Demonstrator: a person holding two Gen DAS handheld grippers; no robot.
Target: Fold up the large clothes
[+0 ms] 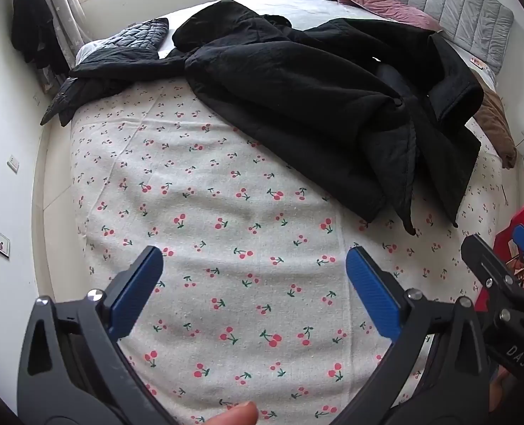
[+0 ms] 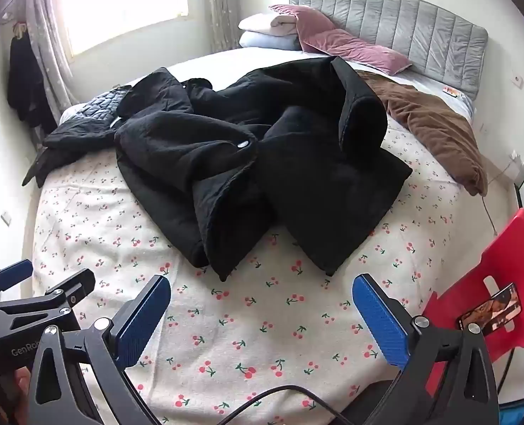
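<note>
A large black padded coat point(image 1: 315, 106) point(image 2: 262, 163) lies crumpled across the middle of a bed covered by a cherry-print sheet point(image 1: 208, 212) point(image 2: 279, 318). My left gripper point(image 1: 254, 258) hovers open over bare sheet, short of the coat's near hem, with nothing between its blue pads point(image 1: 137, 287). My right gripper point(image 2: 262, 290) is likewise open and empty, just short of the coat's lower corners. Each gripper shows at the edge of the other's view: the right gripper point(image 1: 502, 258) at the right of the left wrist view, the left gripper point(image 2: 45, 279) at the left of the right wrist view.
A dark quilted garment point(image 1: 120, 49) point(image 2: 84, 120) lies at the bed's far left corner. A brown blanket point(image 2: 435, 124), pink pillow point(image 2: 336, 42) and folded pillows point(image 2: 269, 28) sit near the grey headboard point(image 2: 403, 24). A red chair point(image 2: 492, 269) holding a phone point(image 2: 492, 310) stands right of the bed.
</note>
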